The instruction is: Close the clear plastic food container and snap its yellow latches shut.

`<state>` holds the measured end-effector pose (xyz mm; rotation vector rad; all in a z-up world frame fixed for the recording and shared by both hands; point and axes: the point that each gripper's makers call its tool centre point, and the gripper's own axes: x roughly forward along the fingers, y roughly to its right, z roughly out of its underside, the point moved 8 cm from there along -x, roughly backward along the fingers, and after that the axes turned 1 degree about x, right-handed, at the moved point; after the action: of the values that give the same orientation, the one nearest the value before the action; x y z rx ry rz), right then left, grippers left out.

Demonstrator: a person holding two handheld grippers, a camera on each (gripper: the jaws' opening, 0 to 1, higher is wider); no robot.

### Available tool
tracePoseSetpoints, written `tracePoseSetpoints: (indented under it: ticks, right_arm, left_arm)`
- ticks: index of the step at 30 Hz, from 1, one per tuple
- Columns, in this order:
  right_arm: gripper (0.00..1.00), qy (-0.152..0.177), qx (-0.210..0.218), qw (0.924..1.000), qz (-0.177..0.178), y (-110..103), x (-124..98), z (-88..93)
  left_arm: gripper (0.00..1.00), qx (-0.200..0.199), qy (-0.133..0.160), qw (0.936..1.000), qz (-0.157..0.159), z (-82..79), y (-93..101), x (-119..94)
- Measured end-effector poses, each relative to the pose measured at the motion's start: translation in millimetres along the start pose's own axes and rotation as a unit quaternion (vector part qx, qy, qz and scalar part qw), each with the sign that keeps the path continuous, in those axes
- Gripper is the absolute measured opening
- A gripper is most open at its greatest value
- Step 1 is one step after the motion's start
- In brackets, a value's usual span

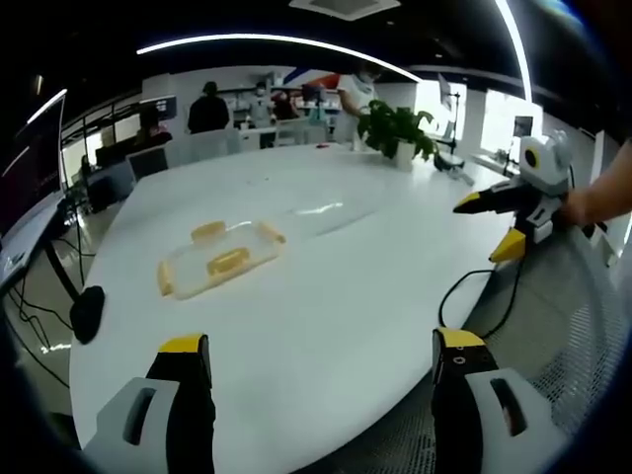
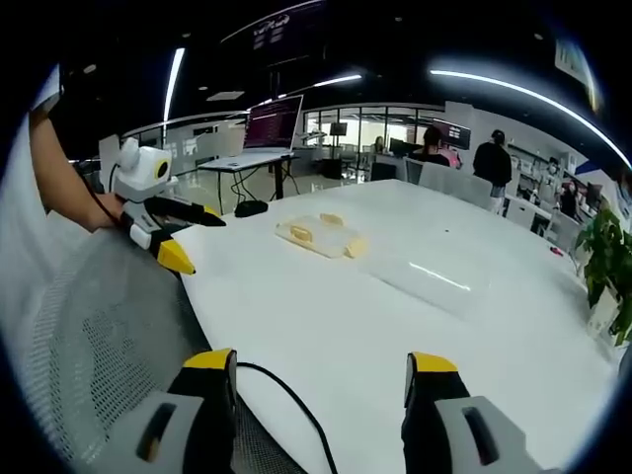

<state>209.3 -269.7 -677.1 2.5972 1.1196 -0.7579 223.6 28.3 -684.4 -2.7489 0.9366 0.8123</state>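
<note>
- While both grippers hang over the near edge of the white table (image 1: 326, 296), the clear container (image 1: 219, 257) lies flat on that table, well apart from each of them.
- Container: yellow latches (image 1: 227, 263) show along its sides and on top; in the right gripper view the container (image 2: 318, 235) sits toward the far side of the table (image 2: 395, 336), with nothing touching it.
- Left gripper (image 1: 321, 357): jaws stand wide apart and hold nothing; the container lies beyond them, toward the left jaw's side.
- Right gripper (image 2: 321, 370): jaws stand wide apart and hold nothing; a black cable (image 2: 286, 390) runs across the table edge between them.
- Each gripper also appears in the other's view, held by a hand at the table's edge, yellow-tipped jaws parted.
- Potted plant (image 1: 397, 128): stands on the far side of the table from the container.
- Laptop (image 2: 272, 123): sits open on a desk beyond the table.
- People stand past the table's far edge.
</note>
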Motion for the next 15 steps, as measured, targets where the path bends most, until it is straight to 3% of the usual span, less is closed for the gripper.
tracePoseSetpoints:
  ticks: [12,15]
  right_arm:
    - [0.67,-0.021,-0.019,0.9996,-0.006,-2.9,3.1,3.2]
    - [0.68,-0.015,-0.005,0.9999,-0.001,0.2,2.1,2.9]
  left_arm:
    - [0.9,0.009,-0.018,0.9998,0.006,2.0,2.6,1.0]
    - [0.9,0.006,-0.013,0.9999,0.009,0.9,3.4,0.6]
